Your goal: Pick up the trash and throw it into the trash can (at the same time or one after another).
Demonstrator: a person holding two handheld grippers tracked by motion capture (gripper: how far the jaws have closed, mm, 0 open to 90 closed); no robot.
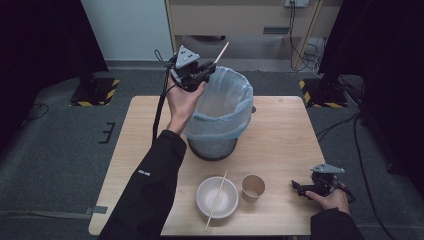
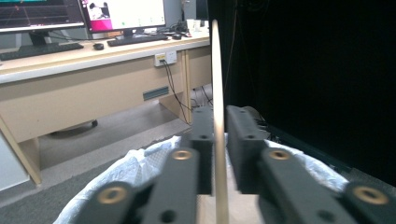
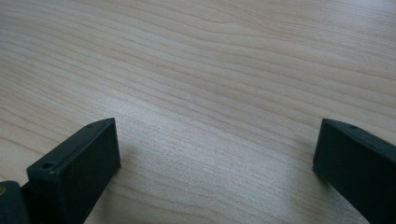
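From above, your left gripper (image 1: pixel 206 70) pinches a wooden chopstick (image 1: pixel 220 52) over the rim of the lined bin (image 1: pixel 222 112). Along its jaws, the chopstick (image 2: pixel 217 116) stands clamped between them. Your right gripper (image 3: pixel 217 154) rests wide apart and holds nothing, low over the table (image 3: pixel 210 70).

From my remote seat: a pale wooden chopstick (image 1: pixel 220 53) between black fingers (image 2: pixel 204 135), above a bin (image 1: pixel 214 148) of dark mesh lined with a pale blue bag (image 1: pixel 225 107). The worktop (image 1: pixel 280 135) shows light wood grain. A white bowl (image 1: pixel 217 198) carries a second tan chopstick (image 1: pixel 216 201); the cup (image 1: pixel 253 188) is kraft brown. My sleeve (image 1: pixel 150 195) is black, the floor (image 1: pixel 55 150) grey.
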